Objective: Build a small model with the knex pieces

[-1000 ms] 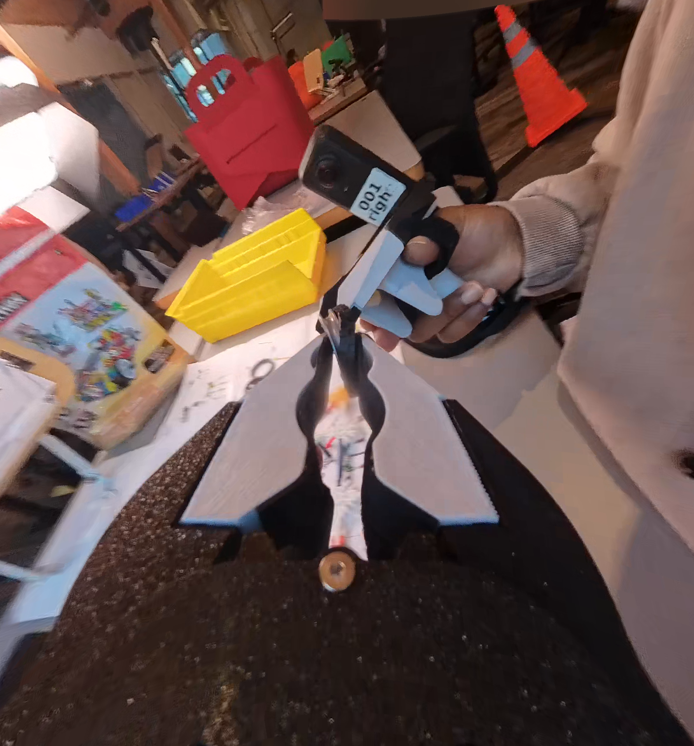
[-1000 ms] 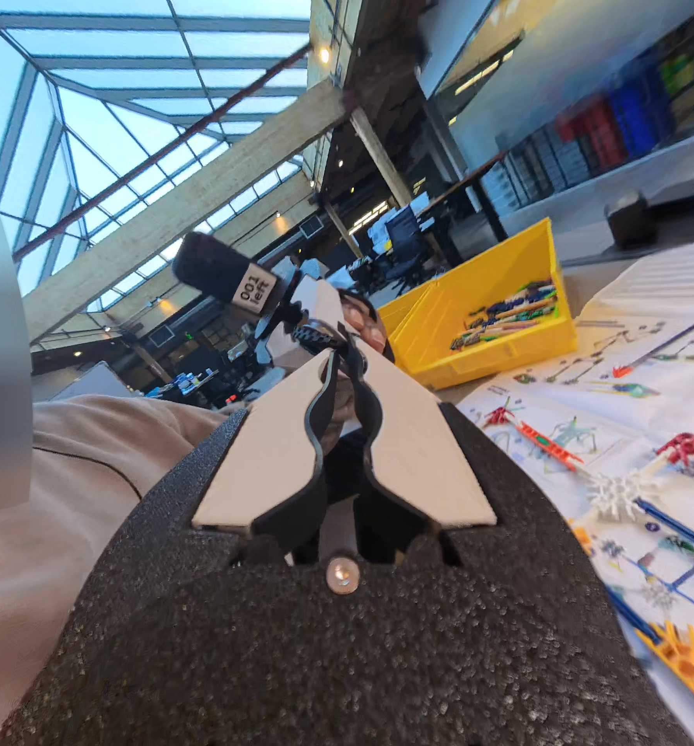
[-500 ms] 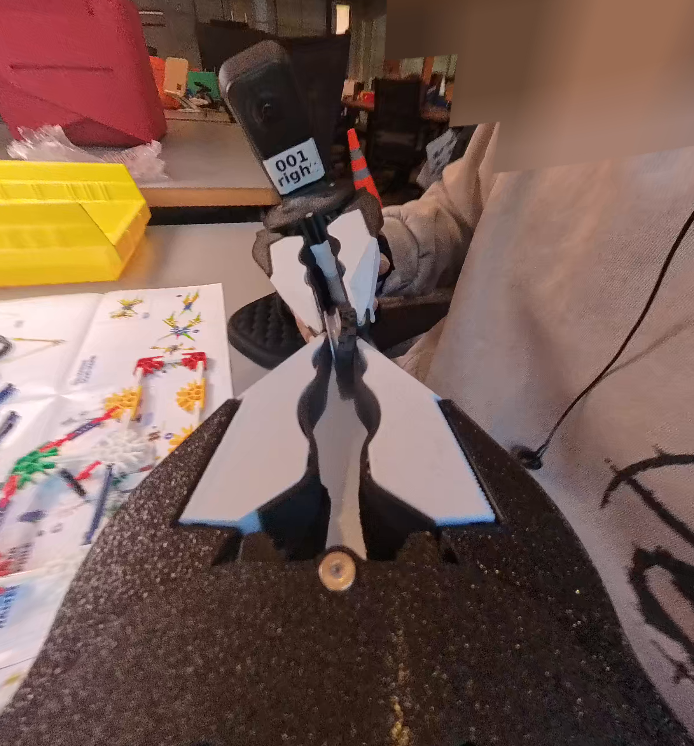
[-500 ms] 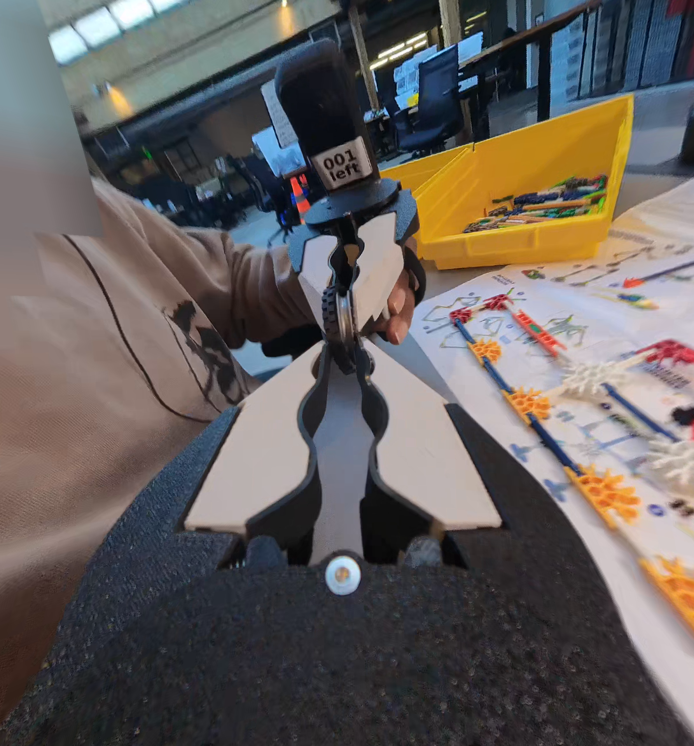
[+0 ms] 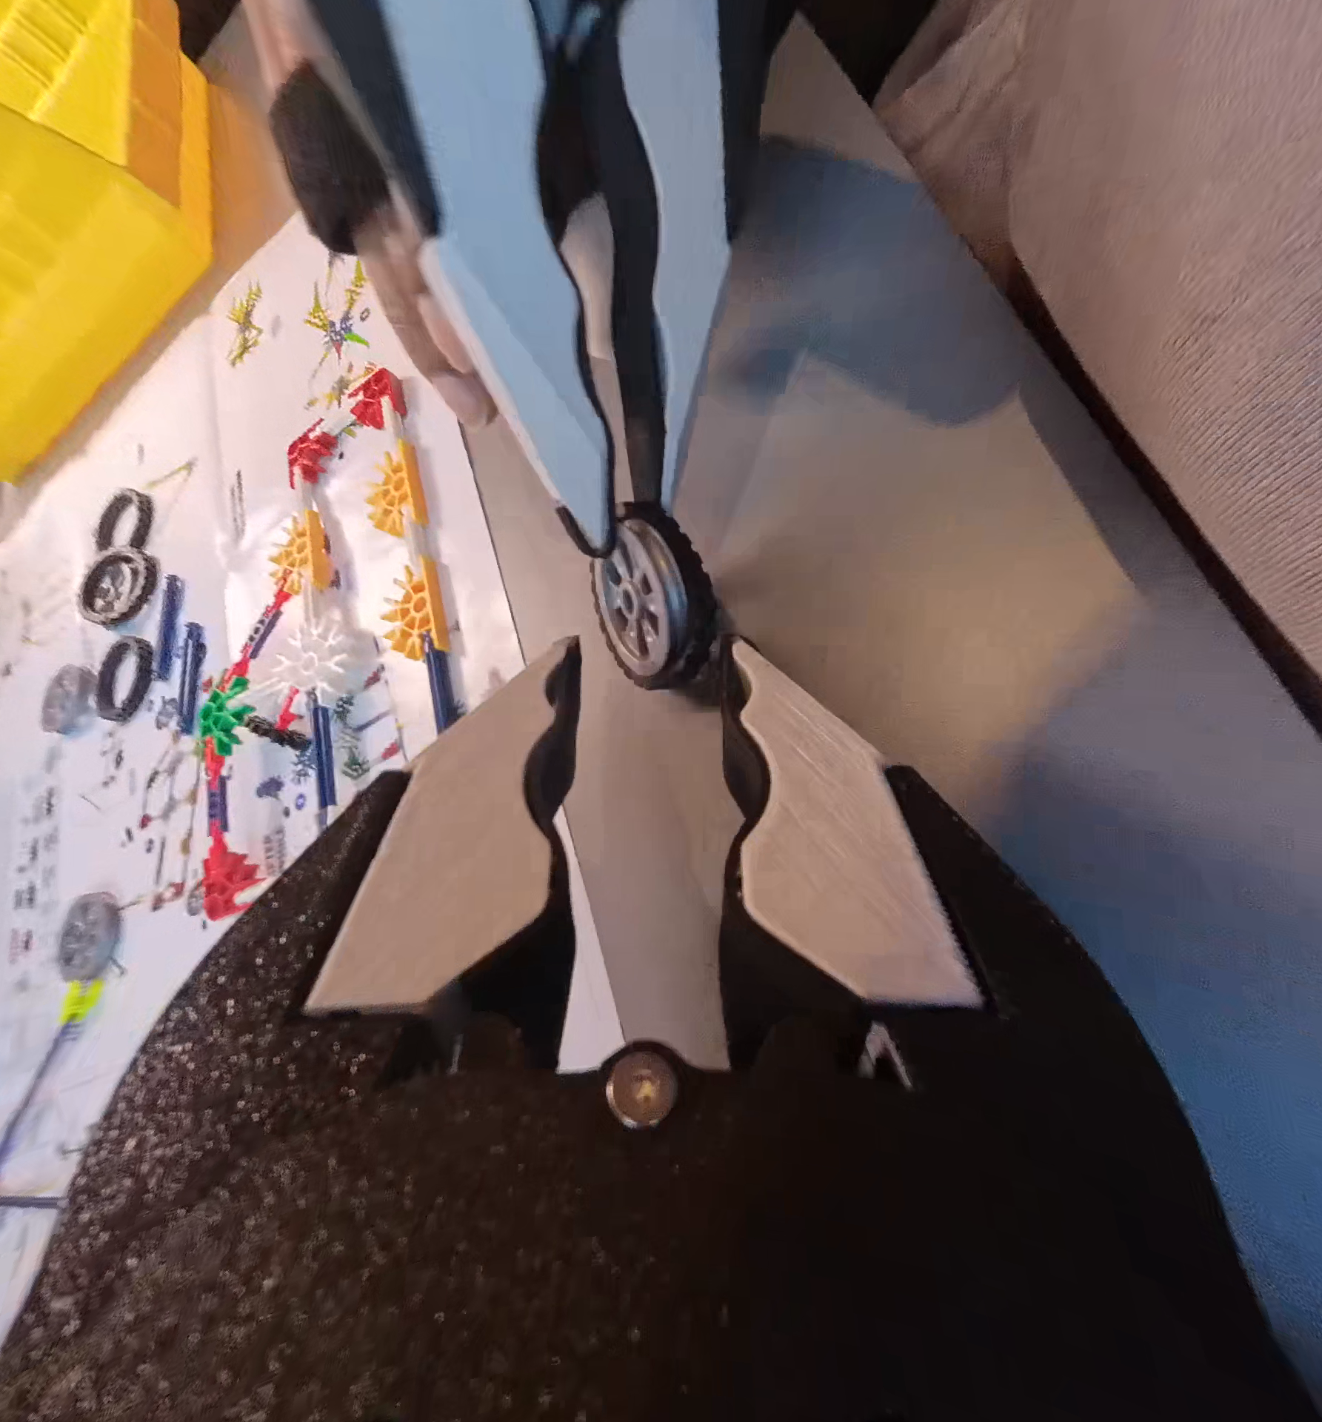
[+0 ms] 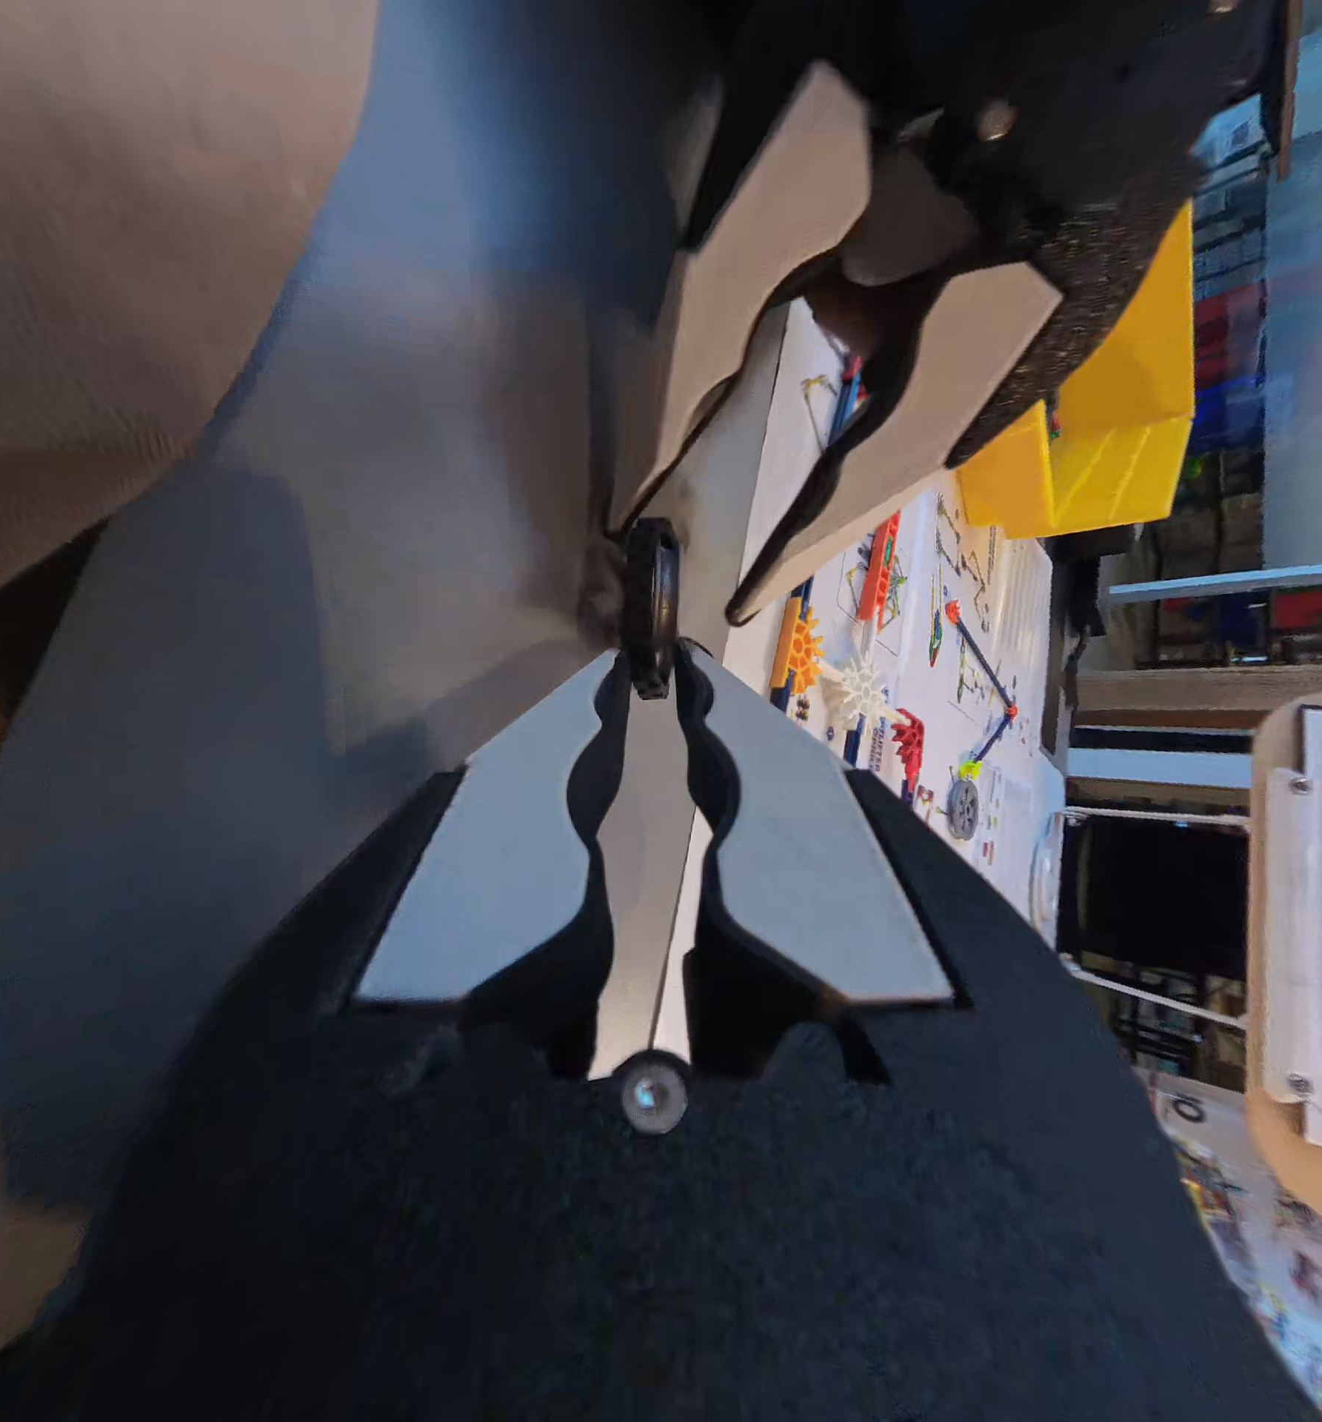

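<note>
Wheel (image 5: 642,608) first, a small grey hub in a black tyre, up off the worktop (image 5: 911,615) right at my fingertips. My left gripper (image 5: 654,654) points at it with its jaws spread wide, one tip on each side of the tyre; the right tip looks to be brushing the tread, though I cannot tell for sure. My right gripper (image 6: 651,662) meets it head-on, tip to tip. Its jaws are drawn narrow and pinch the wheel's rim, which shows edge-on in the right wrist view. Both tools are rolled over, so the worktop runs slantwise in both views.

Left of the wheel and farther off, a printed paper sheet (image 5: 180,539) lies flat, carrying a rod-and-connector build (image 5: 319,654) and loose tyres (image 5: 119,569). Beyond it, far left, stands a yellow bin (image 5: 65,269). A beige garment (image 5: 1181,308) fills the right edge.
</note>
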`<state>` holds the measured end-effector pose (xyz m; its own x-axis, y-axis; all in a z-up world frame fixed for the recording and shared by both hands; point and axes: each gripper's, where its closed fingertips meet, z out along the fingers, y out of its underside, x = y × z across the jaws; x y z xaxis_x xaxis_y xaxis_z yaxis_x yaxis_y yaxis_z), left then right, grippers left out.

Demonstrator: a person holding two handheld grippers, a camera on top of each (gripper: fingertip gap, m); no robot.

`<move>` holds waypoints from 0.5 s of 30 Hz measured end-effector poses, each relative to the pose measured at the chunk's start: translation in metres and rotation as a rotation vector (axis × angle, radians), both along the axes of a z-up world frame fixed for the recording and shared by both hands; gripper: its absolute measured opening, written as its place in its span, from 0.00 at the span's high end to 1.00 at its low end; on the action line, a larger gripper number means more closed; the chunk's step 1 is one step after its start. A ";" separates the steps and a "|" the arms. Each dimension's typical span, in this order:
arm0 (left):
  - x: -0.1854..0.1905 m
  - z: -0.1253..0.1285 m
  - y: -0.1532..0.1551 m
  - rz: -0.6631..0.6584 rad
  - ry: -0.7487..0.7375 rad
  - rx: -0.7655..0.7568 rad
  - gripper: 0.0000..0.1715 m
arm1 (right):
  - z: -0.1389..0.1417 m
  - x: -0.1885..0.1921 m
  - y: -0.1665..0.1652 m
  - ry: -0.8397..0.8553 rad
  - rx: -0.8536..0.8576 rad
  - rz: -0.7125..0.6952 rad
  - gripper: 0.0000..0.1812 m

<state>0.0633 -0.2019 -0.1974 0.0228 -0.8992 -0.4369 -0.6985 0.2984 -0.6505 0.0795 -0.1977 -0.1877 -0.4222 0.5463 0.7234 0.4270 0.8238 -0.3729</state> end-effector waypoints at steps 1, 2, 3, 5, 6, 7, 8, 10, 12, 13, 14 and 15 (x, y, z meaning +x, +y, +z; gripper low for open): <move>-0.001 0.005 -0.001 0.017 -0.045 -0.055 0.79 | -0.002 0.000 0.001 0.003 0.044 0.016 0.95; -0.001 0.011 -0.003 0.037 -0.092 -0.118 0.79 | -0.003 0.001 0.000 -0.001 0.067 0.038 0.94; 0.001 0.017 -0.004 0.054 -0.145 -0.187 0.81 | -0.006 0.002 0.000 -0.022 0.075 0.051 0.94; 0.009 0.032 -0.008 0.058 -0.254 -0.312 0.86 | -0.012 0.005 0.000 -0.086 0.045 0.065 0.93; 0.012 0.034 -0.007 0.077 -0.274 -0.351 0.91 | -0.013 0.005 0.000 -0.093 0.019 0.073 0.93; 0.013 0.029 -0.002 0.108 -0.250 -0.379 0.94 | -0.013 0.005 0.000 -0.107 -0.009 0.075 0.93; 0.013 0.018 0.001 0.134 -0.194 -0.393 0.94 | -0.013 0.005 0.000 -0.128 -0.046 0.070 0.93; 0.014 0.001 -0.003 0.119 -0.097 -0.403 1.00 | -0.014 0.005 -0.001 -0.164 -0.116 0.058 0.92; 0.011 -0.002 -0.003 0.113 -0.066 -0.392 1.00 | -0.014 0.005 0.000 -0.182 -0.174 0.029 0.92; 0.010 -0.003 -0.004 0.117 -0.055 -0.396 1.00 | -0.014 0.005 -0.001 -0.190 -0.220 0.009 0.91; 0.010 -0.004 -0.004 0.118 -0.049 -0.394 1.00 | -0.014 0.006 -0.001 -0.197 -0.256 -0.005 0.91; 0.011 -0.005 -0.004 0.118 -0.041 -0.385 1.00 | -0.014 0.007 -0.001 -0.211 -0.293 -0.018 0.90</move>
<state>0.0741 -0.2063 -0.2027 0.1464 -0.9871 -0.0654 -0.6848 -0.0534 -0.7268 0.0867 -0.1985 -0.2021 -0.5339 0.7264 0.4328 0.5335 0.6865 -0.4941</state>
